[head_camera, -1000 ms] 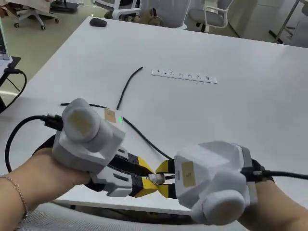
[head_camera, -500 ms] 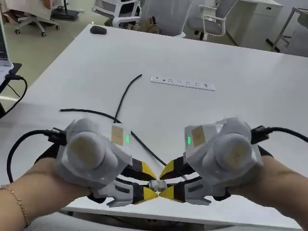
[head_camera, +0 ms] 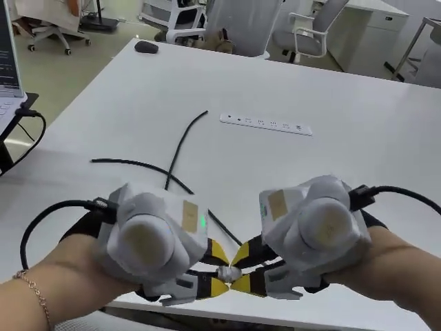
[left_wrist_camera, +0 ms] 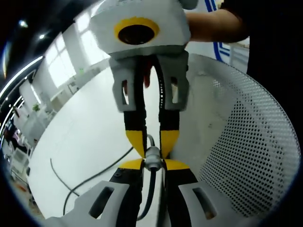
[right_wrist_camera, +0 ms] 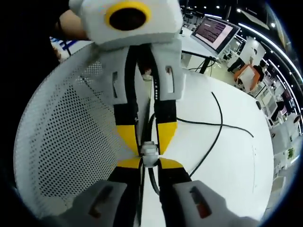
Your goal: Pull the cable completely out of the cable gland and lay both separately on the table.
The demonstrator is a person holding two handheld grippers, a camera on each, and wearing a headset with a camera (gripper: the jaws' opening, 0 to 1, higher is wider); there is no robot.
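Note:
A small grey cable gland (head_camera: 226,274) hangs just above the white table's front edge (head_camera: 344,321), with the black cable (head_camera: 176,153) running through it. My left gripper (head_camera: 215,274) and right gripper (head_camera: 238,274) meet tip to tip, each shut on one end of the gland. In the left gripper view the gland (left_wrist_camera: 152,158) sits between my own yellow tips, and the cable (left_wrist_camera: 148,191) runs back between the jaws. In the right gripper view the gland (right_wrist_camera: 148,154) sits the same way, the cable (right_wrist_camera: 154,182) trails below it, and the rest lies curved on the table (right_wrist_camera: 214,130).
A white power strip (head_camera: 265,125) lies mid-table and a dark mouse (head_camera: 147,47) at the far left corner. A white perforated chair back (left_wrist_camera: 236,156) sits right under the grippers. Office chairs stand beyond the table, and a laptop (head_camera: 7,62) at the left.
The right gripper has rolled upright and levelled with the left. Both have stayed tip to tip on the gland. The head camera has shifted a little.

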